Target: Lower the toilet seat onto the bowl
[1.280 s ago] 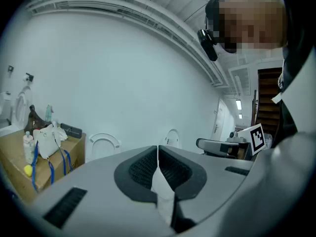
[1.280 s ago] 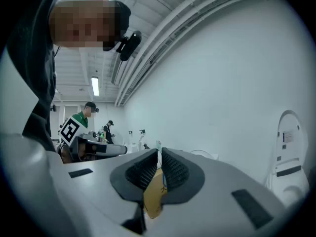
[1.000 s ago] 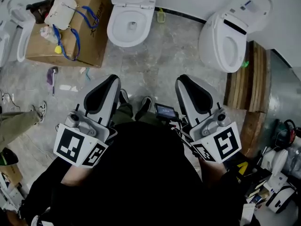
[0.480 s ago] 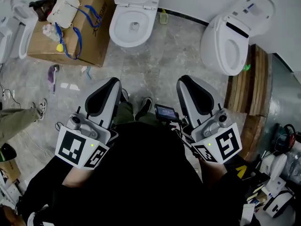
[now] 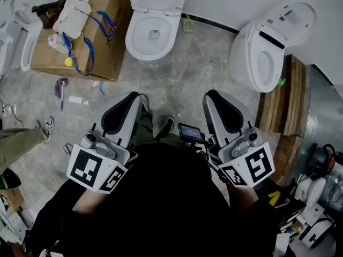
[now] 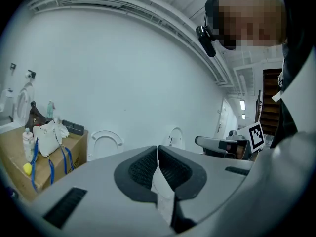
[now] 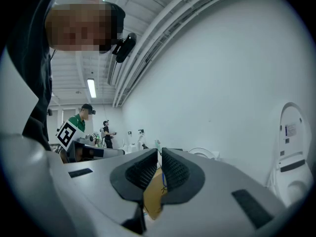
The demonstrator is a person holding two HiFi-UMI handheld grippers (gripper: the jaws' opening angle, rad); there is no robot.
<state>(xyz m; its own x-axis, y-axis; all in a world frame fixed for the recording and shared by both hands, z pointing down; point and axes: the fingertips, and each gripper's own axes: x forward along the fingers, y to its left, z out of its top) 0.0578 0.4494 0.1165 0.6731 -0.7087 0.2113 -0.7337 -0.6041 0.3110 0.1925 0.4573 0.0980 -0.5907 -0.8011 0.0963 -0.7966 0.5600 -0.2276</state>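
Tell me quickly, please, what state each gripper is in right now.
Left gripper: closed, holding nothing.
Right gripper: closed, holding nothing.

Grey floor (image 5: 187, 74), open white toilet (image 5: 153, 33), second toilet (image 5: 265, 52), cardboard box (image 5: 104, 55), wooden planks (image 5: 286, 98)

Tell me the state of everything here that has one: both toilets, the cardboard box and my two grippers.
Middle toilet: seat and lid up against the wall, bowl uncovered.
Right toilet: lid raised.
Cardboard box: closed, with a bag and clutter on top.
Left gripper: shut, nothing between the jaws.
Right gripper: shut, nothing between the jaws.
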